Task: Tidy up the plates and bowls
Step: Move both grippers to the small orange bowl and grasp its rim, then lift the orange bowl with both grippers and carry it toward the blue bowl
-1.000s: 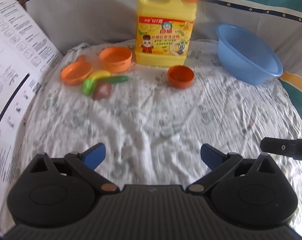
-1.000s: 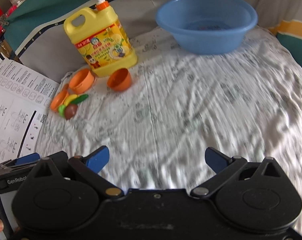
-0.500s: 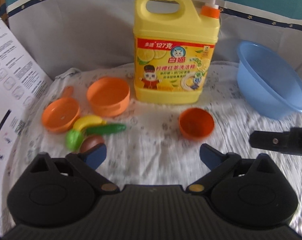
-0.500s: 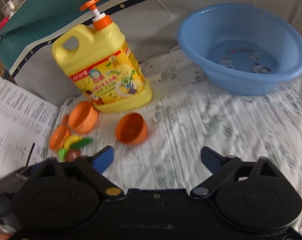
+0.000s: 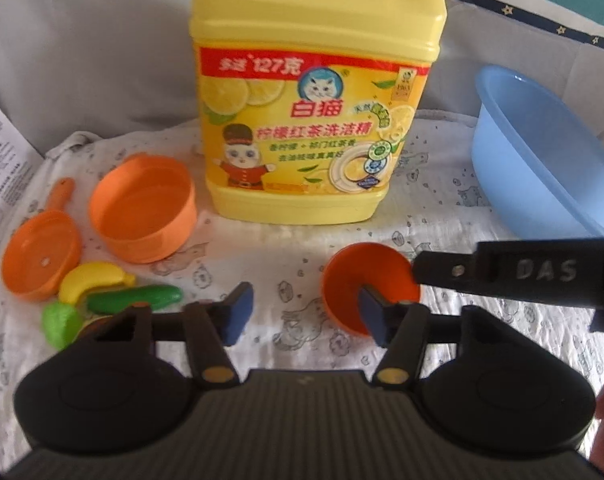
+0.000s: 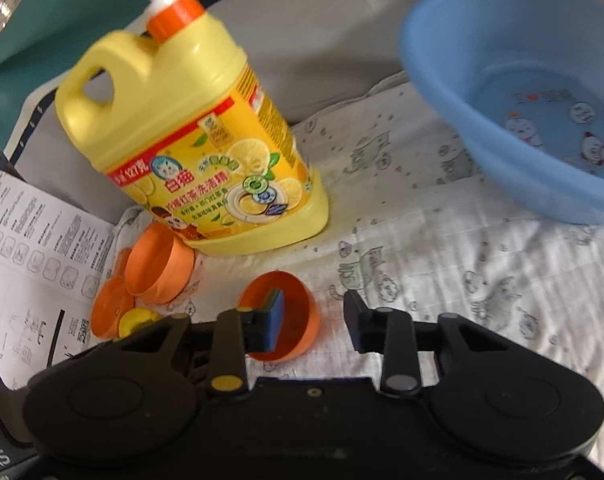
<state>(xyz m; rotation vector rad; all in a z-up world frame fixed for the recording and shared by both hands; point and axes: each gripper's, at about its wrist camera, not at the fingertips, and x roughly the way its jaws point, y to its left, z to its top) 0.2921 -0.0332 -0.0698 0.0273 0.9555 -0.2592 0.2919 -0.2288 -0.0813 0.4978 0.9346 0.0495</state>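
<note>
A small dark-orange bowl [image 5: 358, 268] lies tilted on the printed cloth in front of the yellow jug. My right gripper [image 6: 314, 322] is closing around its wall [image 6: 297, 296]: the left pad sits inside the bowl, and the right pad stands outside with a gap. My left gripper [image 5: 304, 316] is also closing. Its right finger overlaps the bowl's mouth and nothing is pressed between its pads. A larger light-orange bowl [image 5: 141, 212] [image 6: 157, 264] and an orange toy pan [image 5: 41, 260] [image 6: 109, 312] sit to the left.
A tall yellow detergent jug [image 5: 314, 120] [image 6: 189, 140] stands just behind the bowls. A blue basin [image 5: 542, 160] [image 6: 522, 100] is at the right. A toy banana [image 5: 93, 284] and a toy cucumber [image 5: 137, 298] lie by the pan, and a printed sheet [image 6: 29, 260] at the left.
Both grippers have moved forward and down toward the jug and the bowls. Both pairs of jaws have narrowed from wide open. The right gripper's left finger has entered the small bowl.
</note>
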